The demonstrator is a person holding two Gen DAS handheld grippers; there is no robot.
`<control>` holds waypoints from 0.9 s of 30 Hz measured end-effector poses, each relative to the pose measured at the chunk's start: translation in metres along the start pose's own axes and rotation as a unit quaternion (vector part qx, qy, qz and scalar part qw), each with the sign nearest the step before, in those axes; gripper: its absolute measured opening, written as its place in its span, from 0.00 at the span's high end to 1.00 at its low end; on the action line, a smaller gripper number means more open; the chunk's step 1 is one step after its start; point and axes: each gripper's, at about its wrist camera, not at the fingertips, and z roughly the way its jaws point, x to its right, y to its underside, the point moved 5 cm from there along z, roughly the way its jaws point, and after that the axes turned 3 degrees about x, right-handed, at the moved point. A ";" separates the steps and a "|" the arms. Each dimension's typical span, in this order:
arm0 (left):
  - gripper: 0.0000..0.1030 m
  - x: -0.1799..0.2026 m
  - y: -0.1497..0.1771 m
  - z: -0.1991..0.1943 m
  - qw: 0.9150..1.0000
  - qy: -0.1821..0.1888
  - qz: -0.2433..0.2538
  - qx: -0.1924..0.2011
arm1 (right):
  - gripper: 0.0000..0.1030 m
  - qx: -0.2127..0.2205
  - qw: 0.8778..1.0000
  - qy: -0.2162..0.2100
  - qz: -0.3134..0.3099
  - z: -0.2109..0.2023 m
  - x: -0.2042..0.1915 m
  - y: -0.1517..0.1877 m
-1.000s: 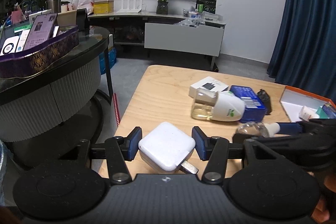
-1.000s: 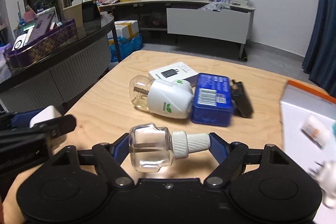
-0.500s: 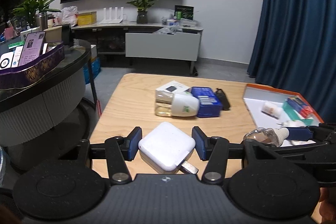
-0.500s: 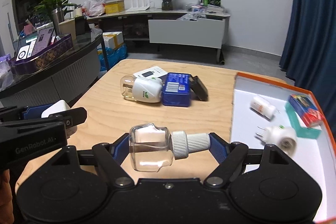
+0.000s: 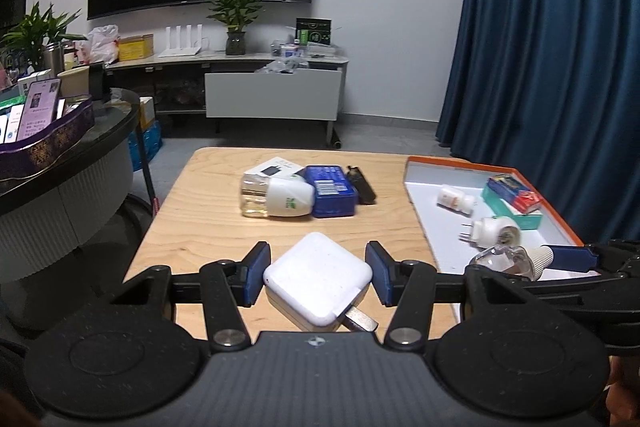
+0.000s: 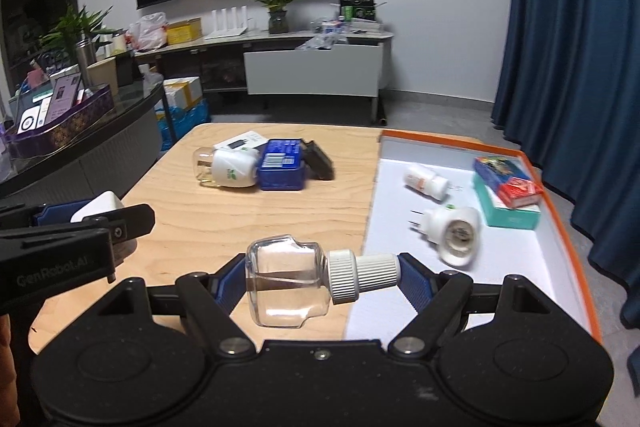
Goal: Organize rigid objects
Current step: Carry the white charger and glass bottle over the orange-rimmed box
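Left gripper (image 5: 316, 277) has its jaws pinching a white square charger (image 5: 318, 277), blue pads pressed on two opposite corners, folded metal prong poking out toward the camera; charger is held up off the wooden tabletop (image 5: 208, 227) above its near edge. Right gripper (image 6: 322, 277) jaws clamp a clear glass bottle (image 6: 286, 279) with a white ribbed cap (image 6: 362, 275), lying sideways, one pad on the glass base and the other on the cap end; a little liquid inside; held just over the left rim of the white tray with orange border (image 6: 556, 247), which sits along the tabletop's right edge. In the tray: small white pill bottle (image 6: 426, 181) toward the far left corner, white plug-in vaporizer head (image 6: 452, 231) in the middle with prongs pointing left, teal box (image 6: 508, 207) on the right side with a red and blue packet (image 6: 506, 179) on top. Near the tabletop's far edge, left of the tray, one cluster touching: white plug-in vaporizer with bottle (image 6: 228, 169) on its side, white flat box (image 6: 240, 141) behind it, blue box (image 6: 282, 163) right of it, black object (image 6: 318, 155) beside the blue box; can't tell what the black item is
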 end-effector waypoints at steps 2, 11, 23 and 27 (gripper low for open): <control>0.49 0.007 0.000 -0.003 1.000 0.005 0.003 0.002 | 0.09 0.003 1.000 0.006 0.005 -0.005 0.006 0.002; 0.49 0.032 0.001 -0.007 0.999 0.031 0.017 0.007 | 0.09 0.013 0.999 0.030 0.019 -0.025 0.030 0.007; 0.49 0.063 0.003 -0.003 0.997 0.062 0.035 0.003 | 0.09 0.018 0.997 0.062 0.048 -0.038 0.069 0.014; 0.49 0.077 0.003 -0.001 0.996 0.076 0.042 0.002 | 0.09 0.020 0.995 0.076 0.058 -0.042 0.084 0.015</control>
